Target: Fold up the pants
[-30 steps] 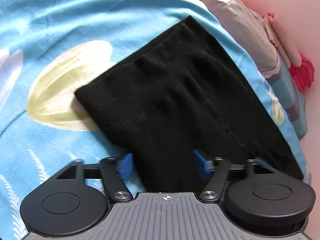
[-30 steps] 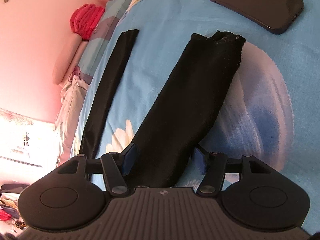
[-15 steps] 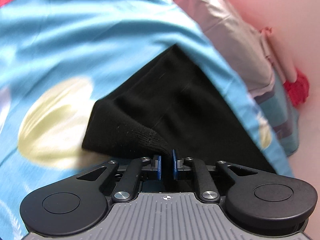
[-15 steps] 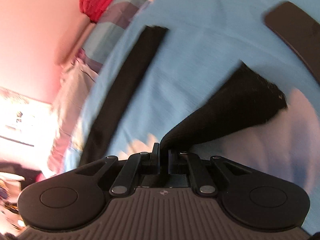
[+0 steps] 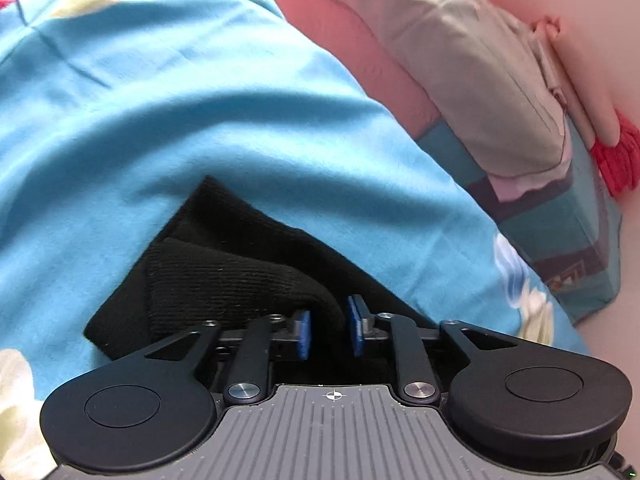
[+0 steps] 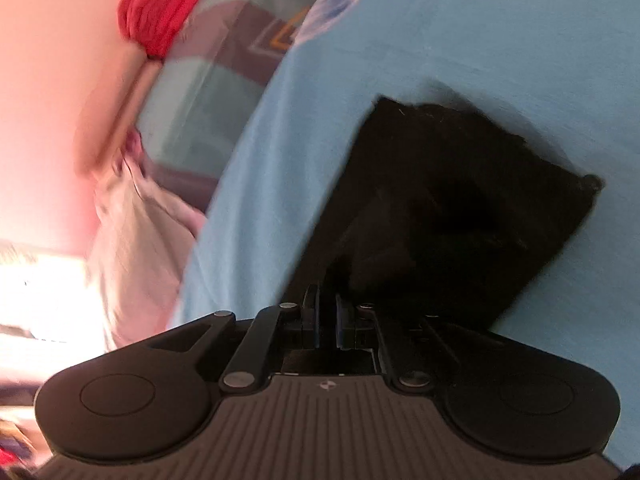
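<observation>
Fabric fills both grips: the left gripper [image 5: 329,330] has its blue pads [image 5: 303,334] a little apart with a thick bunch of the black pants [image 5: 224,264] squeezed between them, and the right gripper [image 6: 327,322] has its jaws nearly together on a thin edge of the same pants [image 6: 460,216]. Beyond each grip the cloth lies doubled over itself on the blue sheet [image 5: 200,120], with a lifted flap over a flat layer beneath. Farther out sit a grey pillow [image 5: 460,60] and a red knit bundle [image 6: 160,8] by the pink wall. My guess is the fold is mid-carry. The left hold looks bulky, so the knit could slip out, and uneven travel between hands would leave the edges skewed or drag the lower layer into wrinkles.
</observation>
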{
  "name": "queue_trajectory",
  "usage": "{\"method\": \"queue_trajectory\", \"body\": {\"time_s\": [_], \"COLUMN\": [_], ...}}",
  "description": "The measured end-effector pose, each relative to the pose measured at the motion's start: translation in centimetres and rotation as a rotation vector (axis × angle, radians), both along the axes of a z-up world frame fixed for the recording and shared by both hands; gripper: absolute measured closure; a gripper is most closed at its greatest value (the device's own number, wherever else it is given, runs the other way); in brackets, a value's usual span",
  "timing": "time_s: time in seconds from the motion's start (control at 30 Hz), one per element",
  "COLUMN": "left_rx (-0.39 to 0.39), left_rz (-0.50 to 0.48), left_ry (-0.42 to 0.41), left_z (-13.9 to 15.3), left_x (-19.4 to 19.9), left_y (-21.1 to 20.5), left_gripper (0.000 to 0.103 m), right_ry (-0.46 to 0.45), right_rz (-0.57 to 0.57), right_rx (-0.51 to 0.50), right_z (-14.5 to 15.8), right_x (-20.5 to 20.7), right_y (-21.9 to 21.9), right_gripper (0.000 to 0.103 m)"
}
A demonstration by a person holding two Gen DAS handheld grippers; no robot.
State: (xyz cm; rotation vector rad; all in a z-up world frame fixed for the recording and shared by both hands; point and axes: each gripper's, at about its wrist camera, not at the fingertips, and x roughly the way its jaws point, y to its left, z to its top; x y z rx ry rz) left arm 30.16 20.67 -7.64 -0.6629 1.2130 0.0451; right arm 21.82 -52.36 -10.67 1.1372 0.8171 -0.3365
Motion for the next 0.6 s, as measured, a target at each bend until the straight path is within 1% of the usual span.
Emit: {"method": "queue_trajectory", "body": {"time_s": [0.03,0.07,0.1,0.13,0.17,0.2,0.23,0.3,0.37,0.43,0.5,0.6], "left_rx": [-0.015,-0.023,-0.028,-0.014,0.026,0.099,0.157,0.223,0.27,0.299,0.31,0.338], "left_rz": [-0.001,0.008,0.027,0.049,0.074,0.107,0.13,0.143,0.148,0.143,0.124,0.085], "left_ry": [-0.022,-0.052,-0.09,-0.124,-0.143,-0.152,-0.162,-0.171,-0.161,-0.146,-0.136,-0.115], "left_z": [0.5,0.8,1.3,1.8,2.2,2.6,2.9,3.1,3.0,2.8,2.7,2.4], "left_x": [0.0,-0.2,-0.8,-1.4,-2.0,-2.8,-3.6,-5.1,-6.4,-7.8,-8.9,-10.2], "left_y": [0.5,0.7,1.2,1.6,1.9,2.1,2.3,2.5,2.3,1.7,0.7,-0.8], "left_gripper": [0.011,0.01,0.009,0.0,0.0,0.0,0.0,0.0,0.0,0.0,0.0,0.0], "right_ry": [-0.058,-0.122,-0.159,-0.169,-0.156,-0.14,-0.129,-0.073,-0.024,0.002,0.019,0.019], "right_rz": [-0.003,-0.01,-0.024,-0.046,-0.068,-0.076,-0.08,-0.106,-0.1,-0.049,0.01,0.065], "right_rx": [-0.003,-0.035,-0.077,-0.12,-0.162,-0.211,-0.259,-0.381,-0.493,-0.598,-0.627,-0.732], "right_z": [0.3,0.9,1.5,2.0,2.4,2.8,3.1,3.6,3.7,3.3,2.7,2.3], "right_x": [0.0,-0.4,-1.0,-1.8,-2.7,-3.6,-4.5,-6.6,-7.9,-8.5,-8.2,-7.5], "right_y": [-0.2,-0.5,-0.7,-1.1,-1.4,-1.7,-1.8,-1.7,-0.8,0.5,1.3,2.8], "right_gripper": [0.07,0.063,0.054,0.048,0.049,0.049,0.048,0.046,0.046,0.045,0.044,0.042]}}
